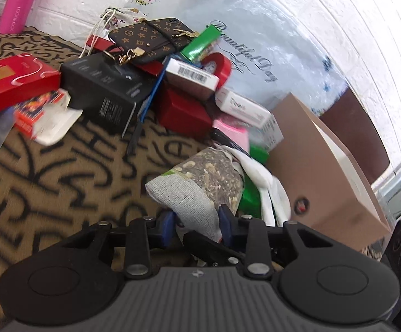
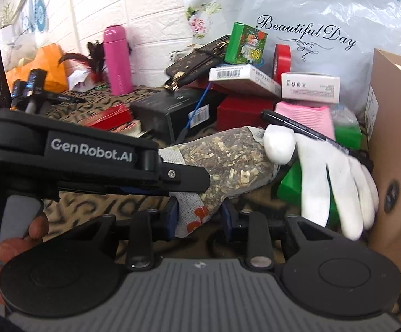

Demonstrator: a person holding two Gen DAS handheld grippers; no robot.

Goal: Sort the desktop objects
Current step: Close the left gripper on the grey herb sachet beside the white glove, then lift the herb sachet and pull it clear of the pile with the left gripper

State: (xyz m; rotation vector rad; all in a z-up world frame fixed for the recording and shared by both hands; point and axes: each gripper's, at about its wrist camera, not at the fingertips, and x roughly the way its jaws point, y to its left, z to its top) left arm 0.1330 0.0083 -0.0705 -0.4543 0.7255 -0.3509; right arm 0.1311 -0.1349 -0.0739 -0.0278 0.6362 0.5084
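Between both tongs (image 1: 197,222) (image 2: 200,215), mesh pouch (image 2: 228,160) holds dried herbs.

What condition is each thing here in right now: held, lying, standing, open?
Herb sachet: clamped at one end by both tools.
Left tool: shut on the sachet.
Right tool: shut on the sachet.
White glove: lying limp beside the sachet.
Black pen: lying across the glove.
Pink bottle: standing upright, capped.
Cardboard box: open.

The herb sachet (image 2: 228,160) lies before the boxes, left of the glove (image 2: 335,177).
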